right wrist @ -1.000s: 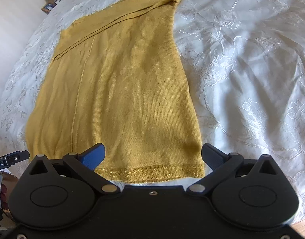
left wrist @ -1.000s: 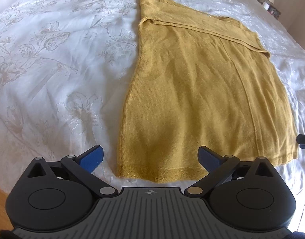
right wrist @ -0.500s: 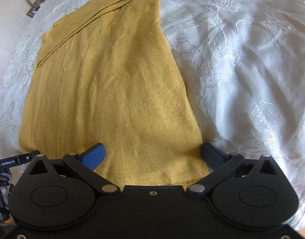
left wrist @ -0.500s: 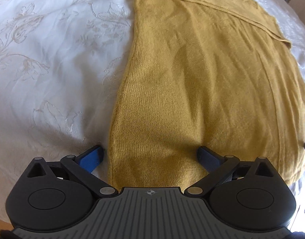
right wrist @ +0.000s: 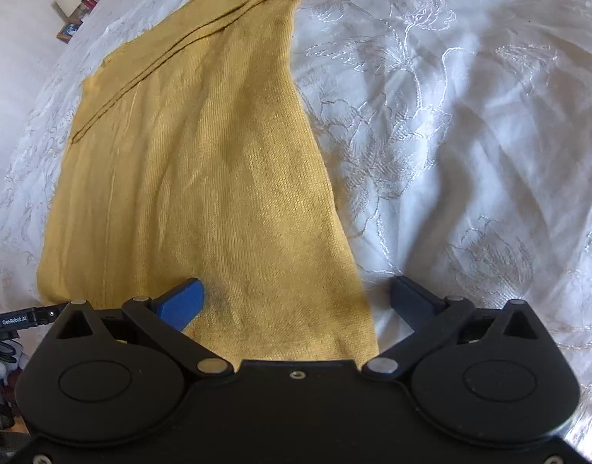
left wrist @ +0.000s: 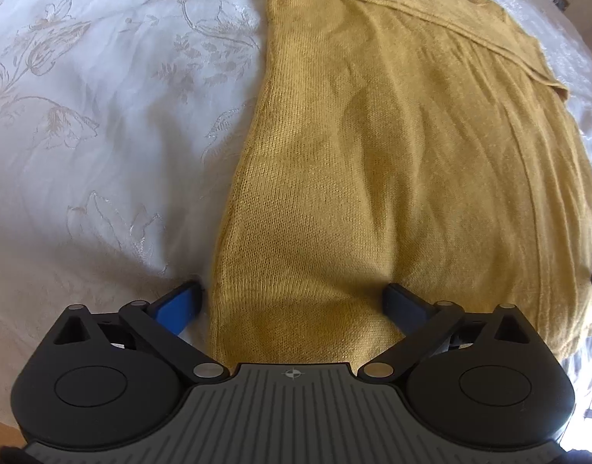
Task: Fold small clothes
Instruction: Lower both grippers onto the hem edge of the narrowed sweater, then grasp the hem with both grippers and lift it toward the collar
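A mustard-yellow knit garment [left wrist: 392, 162] lies flat on a white bedspread, its sleeves folded in across the far end; it also shows in the right wrist view [right wrist: 203, 178]. My left gripper [left wrist: 292, 305] is open and straddles the garment's near-left hem corner, one blue finger on the bedspread, the other on the cloth. My right gripper [right wrist: 296, 297] is open and straddles the near-right hem corner in the same way. The hem itself is hidden under both gripper bodies.
The white embroidered bedspread [left wrist: 102, 116] stretches left of the garment and, in the right wrist view [right wrist: 470, 135], to its right. A bedside table with small items [right wrist: 75, 19] stands beyond the bed's far left. The other gripper's edge [right wrist: 21, 319] shows at left.
Both grippers have moved forward and down onto the garment's near hem corners. The hem, visible one second ago, is now hidden under the gripper bodies. Both stayed open.
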Tool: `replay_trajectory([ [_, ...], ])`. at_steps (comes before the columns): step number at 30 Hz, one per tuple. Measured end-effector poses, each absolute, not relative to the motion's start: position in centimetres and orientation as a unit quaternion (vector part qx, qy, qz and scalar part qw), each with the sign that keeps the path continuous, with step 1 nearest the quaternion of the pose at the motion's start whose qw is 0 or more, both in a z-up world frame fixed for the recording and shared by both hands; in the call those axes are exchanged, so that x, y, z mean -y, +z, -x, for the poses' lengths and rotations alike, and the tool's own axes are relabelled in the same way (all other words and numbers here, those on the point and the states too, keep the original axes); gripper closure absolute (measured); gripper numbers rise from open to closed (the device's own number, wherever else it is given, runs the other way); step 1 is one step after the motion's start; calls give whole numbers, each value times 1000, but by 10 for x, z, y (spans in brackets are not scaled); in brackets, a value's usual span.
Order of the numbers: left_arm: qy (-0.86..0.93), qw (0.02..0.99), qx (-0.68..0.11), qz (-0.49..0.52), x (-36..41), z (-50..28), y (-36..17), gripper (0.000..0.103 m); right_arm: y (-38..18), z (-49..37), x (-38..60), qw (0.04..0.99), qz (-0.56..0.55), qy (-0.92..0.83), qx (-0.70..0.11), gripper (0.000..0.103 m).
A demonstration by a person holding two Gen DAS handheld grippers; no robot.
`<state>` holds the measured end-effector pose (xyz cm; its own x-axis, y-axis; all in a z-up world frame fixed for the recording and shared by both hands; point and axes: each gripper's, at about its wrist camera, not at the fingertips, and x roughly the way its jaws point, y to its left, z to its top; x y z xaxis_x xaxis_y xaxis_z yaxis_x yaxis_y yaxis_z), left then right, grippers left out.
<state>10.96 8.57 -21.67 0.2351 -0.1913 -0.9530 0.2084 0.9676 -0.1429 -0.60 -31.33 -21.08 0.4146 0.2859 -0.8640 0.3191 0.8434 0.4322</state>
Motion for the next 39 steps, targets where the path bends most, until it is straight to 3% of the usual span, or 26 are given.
replay_trajectory([
  [7,-154,796,-585,5,-105,-91,-211,26,-213,19,326,784,-311,17,-538,0],
  [14,-166,799,-577,-1,-113,-82,-206,40,-215,24,319,772,-322,36,-547,0],
  [16,-167,800,-576,0,-114,-82,-203,51,-215,28,316,769,-322,40,-550,7],
  [19,-175,801,-572,-1,-113,-81,-198,71,-212,32,310,770,-311,40,-556,48],
  [20,-180,801,-571,3,-111,-83,-197,77,-212,32,307,766,-311,40,-560,80],
  [21,-186,799,-571,6,-110,-84,-195,85,-212,33,306,762,-317,45,-563,88],
  [22,-192,798,-571,12,-110,-84,-192,91,-211,34,303,759,-320,47,-565,88],
  [24,-201,801,-564,20,-113,-83,-183,94,-203,35,297,769,-311,51,-556,88],
  [39,-238,850,-457,107,-101,-175,-101,95,-114,-30,314,849,-372,11,-375,89],
])
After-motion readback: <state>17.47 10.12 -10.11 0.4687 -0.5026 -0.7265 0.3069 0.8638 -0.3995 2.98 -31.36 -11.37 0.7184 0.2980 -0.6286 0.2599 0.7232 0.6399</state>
